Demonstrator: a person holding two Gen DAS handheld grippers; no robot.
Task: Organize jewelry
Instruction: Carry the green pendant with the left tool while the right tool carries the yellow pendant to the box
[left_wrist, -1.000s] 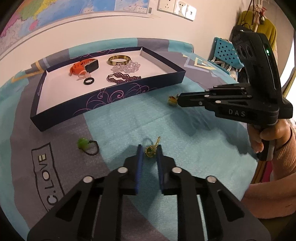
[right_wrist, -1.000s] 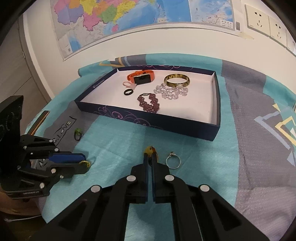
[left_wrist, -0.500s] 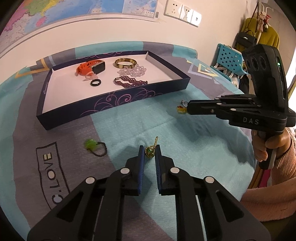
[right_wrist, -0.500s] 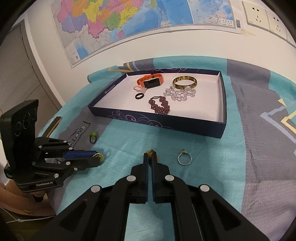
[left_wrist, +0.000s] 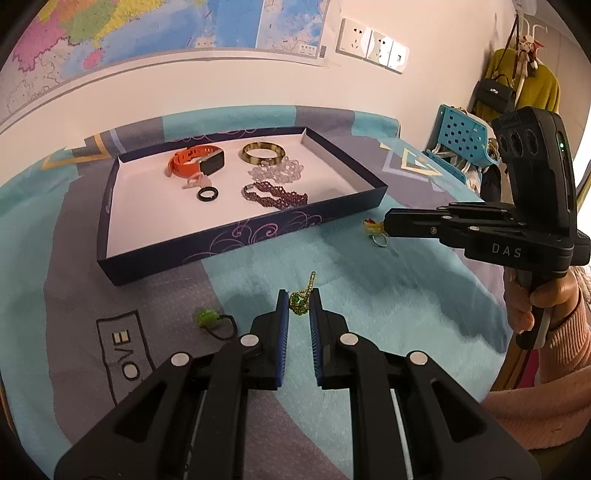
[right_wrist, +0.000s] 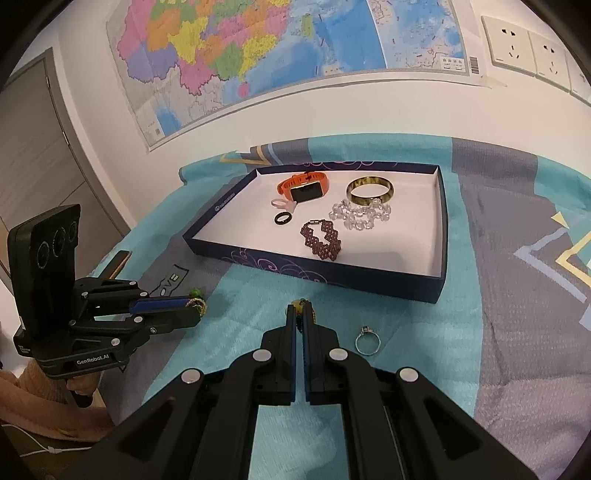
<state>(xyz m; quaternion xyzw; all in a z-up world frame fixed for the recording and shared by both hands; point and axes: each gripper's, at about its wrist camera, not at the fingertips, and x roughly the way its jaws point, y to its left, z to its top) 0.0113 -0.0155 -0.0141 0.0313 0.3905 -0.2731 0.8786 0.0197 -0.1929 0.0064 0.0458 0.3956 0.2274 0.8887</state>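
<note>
The left gripper (left_wrist: 299, 301) holds a small gold-coloured chain piece with a green stone (left_wrist: 301, 298) between its blue-padded fingertips, above the teal and grey patterned cloth (left_wrist: 369, 332). The right gripper (right_wrist: 300, 308) is closed on a small yellow ornament with a ring part (left_wrist: 373, 229), which is only partly visible past its tips. Both pieces are outside the shallow dark blue cardboard tray with white inside (right_wrist: 441, 236), near its front wall.

In the tray lie an orange-strapped watch with a black rectangular screen (right_wrist: 304, 188), a wide gold-brown bangle (right_wrist: 369, 190), a clear bead bracelet (right_wrist: 360, 216), a dark red beaded bracelet (right_wrist: 321, 242) and a small black ring (right_wrist: 282, 218). On the cloth rest a silver ring with a small stone (right_wrist: 367, 341) and a green bead on a black loop (left_wrist: 214, 321).

The right gripper's body shows "DAS"; the left one shows "GenRobot.AI". The cloth has a printed label ending in "OVE".
</note>
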